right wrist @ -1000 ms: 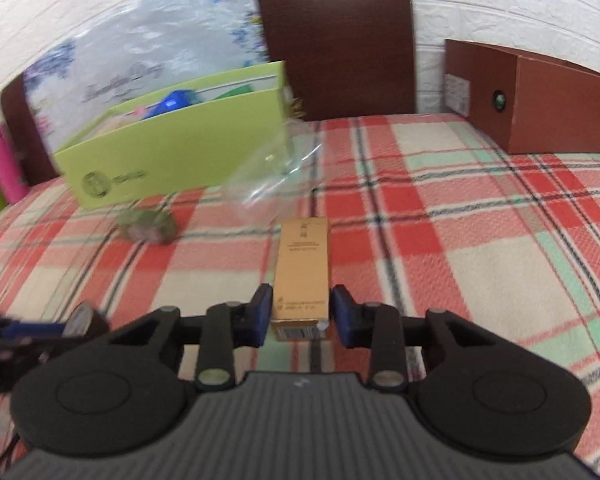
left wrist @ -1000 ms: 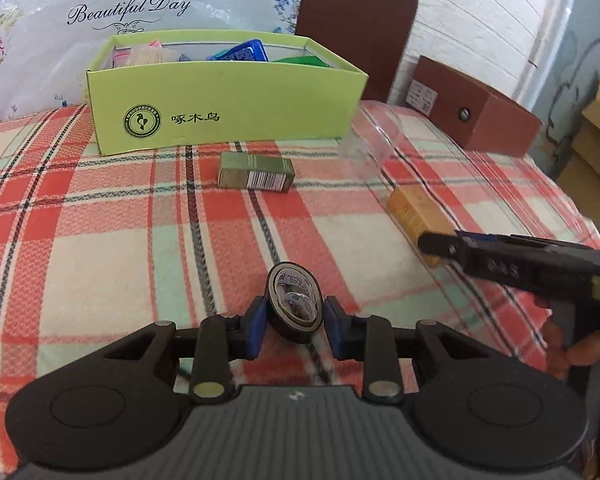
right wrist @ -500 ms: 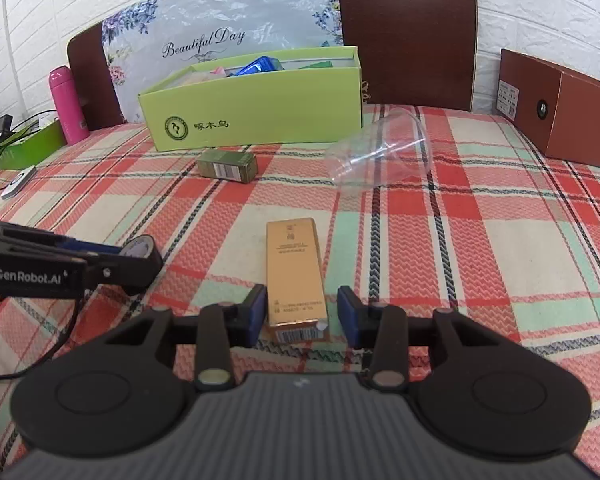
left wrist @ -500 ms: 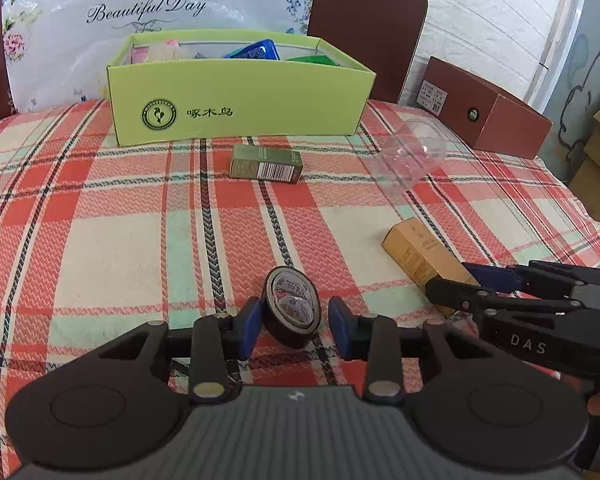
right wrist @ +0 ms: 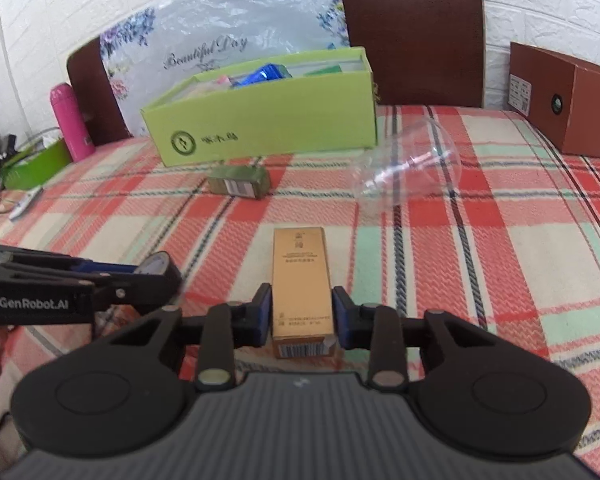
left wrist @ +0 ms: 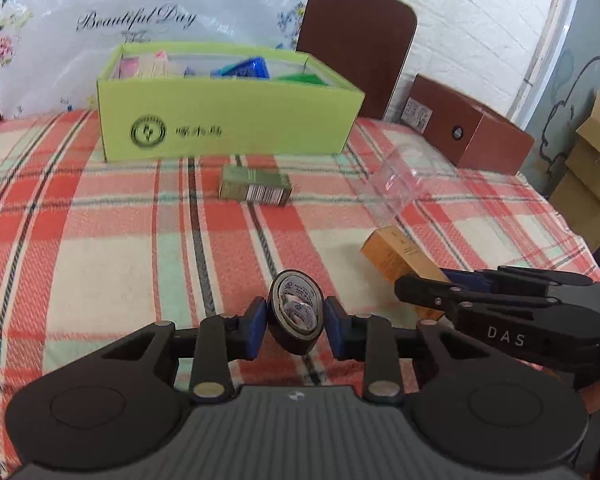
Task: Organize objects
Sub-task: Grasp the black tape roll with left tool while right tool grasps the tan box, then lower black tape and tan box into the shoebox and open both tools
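Observation:
My left gripper (left wrist: 296, 322) is shut on a black roll of tape (left wrist: 297, 310), held a little above the plaid tablecloth (left wrist: 100, 264). My right gripper (right wrist: 302, 316) is shut on a tan carton (right wrist: 302, 280), lifted slightly; the carton also shows in the left wrist view (left wrist: 400, 262). A lime green box (left wrist: 228, 120) with several items inside stands at the back and also shows in the right wrist view (right wrist: 268, 120). A small green carton (left wrist: 256, 188) lies in front of it. A clear plastic cup (right wrist: 412, 172) lies on its side.
A brown box (right wrist: 568, 104) sits at the back right. A pink bottle (right wrist: 70, 122) and a green tray (right wrist: 36, 164) stand at the far left. Brown chair backs (right wrist: 412, 28) and a floral plastic bag (left wrist: 112, 28) are behind the table. Cardboard boxes (left wrist: 592, 184) stand off the right edge.
Both grippers have lifted and moved forward toward the green box, holding the tape and the tan carton. The right gripper's jaws closed tighter on the carton.

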`<action>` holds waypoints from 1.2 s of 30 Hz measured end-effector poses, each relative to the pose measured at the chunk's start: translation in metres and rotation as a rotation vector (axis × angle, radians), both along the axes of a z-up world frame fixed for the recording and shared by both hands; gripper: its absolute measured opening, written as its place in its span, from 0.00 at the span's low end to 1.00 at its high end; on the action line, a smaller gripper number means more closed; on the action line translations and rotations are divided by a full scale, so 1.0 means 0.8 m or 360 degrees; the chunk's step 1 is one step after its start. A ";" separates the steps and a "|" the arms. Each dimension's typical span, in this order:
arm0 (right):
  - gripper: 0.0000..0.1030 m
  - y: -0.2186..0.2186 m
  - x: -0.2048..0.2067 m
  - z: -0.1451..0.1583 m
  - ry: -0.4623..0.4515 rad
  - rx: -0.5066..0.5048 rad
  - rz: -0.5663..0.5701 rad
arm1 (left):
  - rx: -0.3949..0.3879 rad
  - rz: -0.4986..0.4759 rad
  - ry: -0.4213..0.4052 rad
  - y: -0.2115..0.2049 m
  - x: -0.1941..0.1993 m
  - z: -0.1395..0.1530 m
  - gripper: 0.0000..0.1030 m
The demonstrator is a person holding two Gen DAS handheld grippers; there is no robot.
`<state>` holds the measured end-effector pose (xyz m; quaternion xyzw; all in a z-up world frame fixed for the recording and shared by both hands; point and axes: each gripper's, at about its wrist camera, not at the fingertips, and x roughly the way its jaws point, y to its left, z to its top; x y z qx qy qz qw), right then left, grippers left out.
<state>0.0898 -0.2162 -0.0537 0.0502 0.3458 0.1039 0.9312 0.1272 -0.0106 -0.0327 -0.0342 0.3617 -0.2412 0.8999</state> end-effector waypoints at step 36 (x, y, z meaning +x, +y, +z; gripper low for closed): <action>0.76 0.028 0.272 0.064 -0.0481 -0.0179 -0.0024 | -0.0010 0.0380 -0.0446 0.024 0.244 0.081 0.72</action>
